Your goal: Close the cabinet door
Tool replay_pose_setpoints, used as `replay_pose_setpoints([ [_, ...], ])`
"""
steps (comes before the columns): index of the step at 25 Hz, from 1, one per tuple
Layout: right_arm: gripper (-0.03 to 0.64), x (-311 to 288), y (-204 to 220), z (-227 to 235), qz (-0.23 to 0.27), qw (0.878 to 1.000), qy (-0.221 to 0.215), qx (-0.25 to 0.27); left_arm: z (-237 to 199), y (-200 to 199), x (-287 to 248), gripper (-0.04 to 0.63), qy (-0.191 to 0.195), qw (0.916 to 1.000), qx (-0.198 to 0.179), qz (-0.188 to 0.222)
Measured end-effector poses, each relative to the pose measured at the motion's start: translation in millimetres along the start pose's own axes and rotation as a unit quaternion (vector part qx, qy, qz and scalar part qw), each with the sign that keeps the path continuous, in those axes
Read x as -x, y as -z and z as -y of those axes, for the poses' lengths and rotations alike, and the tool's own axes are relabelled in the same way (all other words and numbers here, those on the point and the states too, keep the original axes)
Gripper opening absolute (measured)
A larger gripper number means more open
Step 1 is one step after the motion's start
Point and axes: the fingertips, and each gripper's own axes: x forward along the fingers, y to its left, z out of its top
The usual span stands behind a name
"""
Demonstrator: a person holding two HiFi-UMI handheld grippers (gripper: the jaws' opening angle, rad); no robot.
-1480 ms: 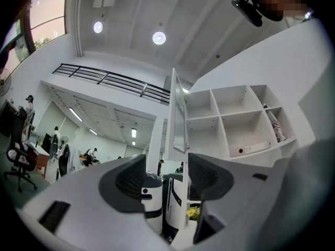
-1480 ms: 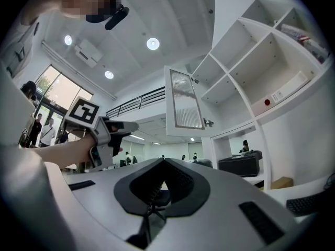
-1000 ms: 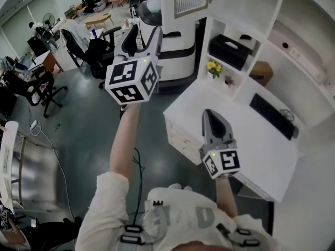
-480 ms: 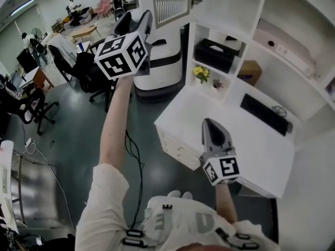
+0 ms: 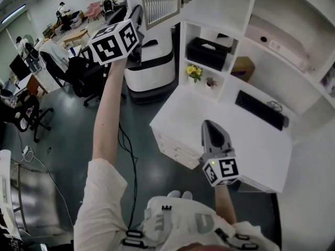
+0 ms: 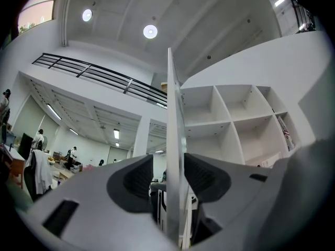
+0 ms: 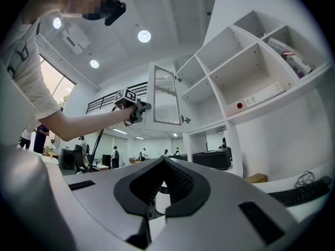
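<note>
Left gripper [image 5: 137, 14] raised, jaws just closing, cabinet door [image 6: 174, 119] edge between pads, not clamped. Right gripper [image 5: 209, 125] jaws together, empty, above desk [image 5: 251, 140].

Head view looks down, gripper views up (sharing cabinet door [image 5: 159, 3])

The open cabinet door [image 5: 159, 4] sticks out from the shelves [image 5: 272, 14], a white machine [image 5: 152, 61] below it. Bare floor [image 5: 68, 129] lies left; the desk [image 5: 209, 119] blocks the right.
</note>
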Motion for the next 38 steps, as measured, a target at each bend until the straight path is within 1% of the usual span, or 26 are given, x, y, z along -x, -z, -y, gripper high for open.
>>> replay_pose_setpoints([
  [3,0.003,-0.4,0.0,-0.3,0.001,1.0,0.002,-0.001,0.5,2.4,-0.7,0.164,0.001,1.0,-0.003,-0.005],
  [7,0.003,-1.6,0.8,-4.7,0.0,1.0,0.0,0.002,1.4,2.6,-2.4,0.146,0.006,0.9999,-0.01,-0.007],
  [9,0.003,-1.1,2.0,-5.4,-0.003,1.0,0.0,0.004,4.2,1.3,-1.5,0.127,0.008,0.9998,-0.015,-0.008],
  [11,0.003,0.2,3.0,-4.3,-0.005,1.0,0.002,0.006,6.2,1.7,-1.7,0.103,0.008,0.9999,-0.013,-0.007],
  [17,0.003,4.3,2.9,3.0,-0.008,1.0,0.012,0.004,6.2,1.9,-4.9,0.1,0.011,0.9999,-0.001,0.001],
  [25,0.003,7.1,2.6,-0.3,-0.006,1.0,0.007,0.004,11.8,0.3,-1.1,0.093,0.015,0.9999,0.003,-0.007],
  [33,0.003,17.0,1.9,4.4,-0.003,1.0,0.011,0.006,34.5,-0.3,5.9,0.08,0.033,0.9994,0.01,0.003],
  [38,0.003,21.5,1.7,15.5,-0.004,1.0,0.022,0.002,51.9,3.4,6.4,0.075,0.055,0.9982,0.023,0.01],
])
